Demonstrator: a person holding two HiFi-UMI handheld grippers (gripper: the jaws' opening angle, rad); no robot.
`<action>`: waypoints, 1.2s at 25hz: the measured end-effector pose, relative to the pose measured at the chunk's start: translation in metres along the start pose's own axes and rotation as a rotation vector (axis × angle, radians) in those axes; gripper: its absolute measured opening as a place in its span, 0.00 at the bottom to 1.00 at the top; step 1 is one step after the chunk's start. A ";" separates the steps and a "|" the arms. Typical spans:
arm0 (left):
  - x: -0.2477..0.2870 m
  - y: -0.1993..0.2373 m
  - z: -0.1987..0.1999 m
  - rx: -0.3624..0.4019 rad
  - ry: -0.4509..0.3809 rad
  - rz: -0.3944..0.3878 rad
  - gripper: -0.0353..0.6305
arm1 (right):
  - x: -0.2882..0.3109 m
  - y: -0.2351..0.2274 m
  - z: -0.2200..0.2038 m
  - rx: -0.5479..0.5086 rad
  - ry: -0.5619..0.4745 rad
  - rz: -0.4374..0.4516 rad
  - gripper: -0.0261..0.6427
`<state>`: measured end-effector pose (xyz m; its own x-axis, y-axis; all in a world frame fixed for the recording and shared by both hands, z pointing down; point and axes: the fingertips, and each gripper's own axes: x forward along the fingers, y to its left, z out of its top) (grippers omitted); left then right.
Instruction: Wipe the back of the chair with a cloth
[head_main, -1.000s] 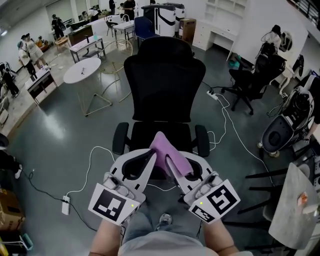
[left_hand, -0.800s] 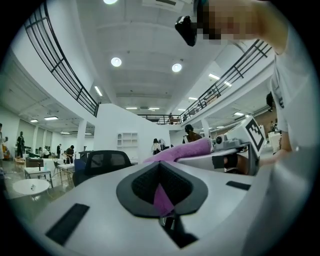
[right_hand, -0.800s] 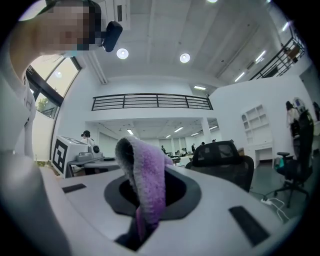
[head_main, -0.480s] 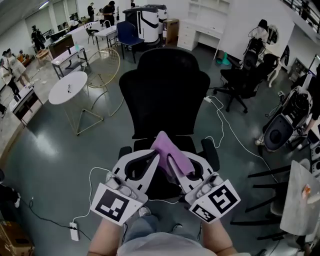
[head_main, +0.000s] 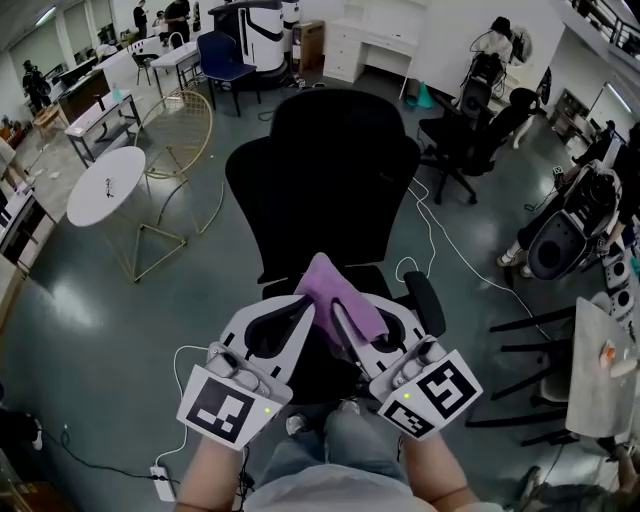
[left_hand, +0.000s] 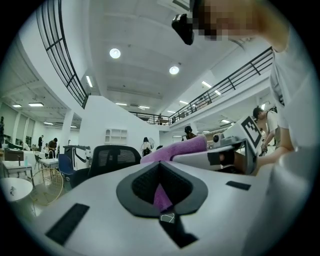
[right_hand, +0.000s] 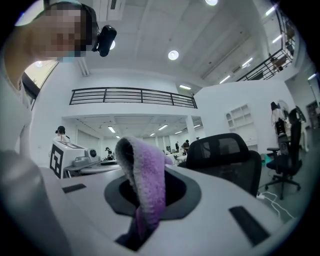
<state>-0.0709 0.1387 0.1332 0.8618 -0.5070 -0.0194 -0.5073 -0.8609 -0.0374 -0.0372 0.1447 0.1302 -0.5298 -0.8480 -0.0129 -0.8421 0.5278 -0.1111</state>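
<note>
cloth (head_main: 345, 293) gripped by left tongs (head_main: 306, 312), right tongs (head_main: 337, 316)

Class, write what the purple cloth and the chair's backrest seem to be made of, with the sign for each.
Purple cloth: soft napped textile, perhaps microfibre; fuzzy, matte pile. Chair backrest: likely black mesh fabric, matte; in the gripper views light shows faintly through it.

Clear run over the seat to the chair back

Open air lies between the cloth (head_main: 338, 288), pinched in the fingers of both the left gripper (head_main: 304, 312) and the right gripper (head_main: 342, 318), and the chair back (head_main: 322, 180). The armrest (head_main: 424, 300) rises just beside the right gripper. The floor (head_main: 120, 320) on the left is open up to the gold wire chair (head_main: 180, 150); a cable (head_main: 446, 242) trails on the right.
</note>
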 end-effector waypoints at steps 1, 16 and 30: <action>0.001 0.004 -0.001 -0.006 -0.003 -0.004 0.07 | 0.003 -0.002 -0.001 -0.002 0.004 -0.007 0.10; 0.023 0.061 -0.003 0.016 0.008 0.063 0.07 | 0.068 -0.057 0.007 -0.009 0.011 -0.040 0.10; 0.089 0.122 -0.001 0.003 0.027 0.172 0.07 | 0.172 -0.154 0.031 -0.079 0.032 0.016 0.10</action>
<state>-0.0562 -0.0114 0.1280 0.7616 -0.6481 0.0012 -0.6475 -0.7610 -0.0391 0.0044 -0.0843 0.1138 -0.5449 -0.8383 0.0181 -0.8383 0.5442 -0.0328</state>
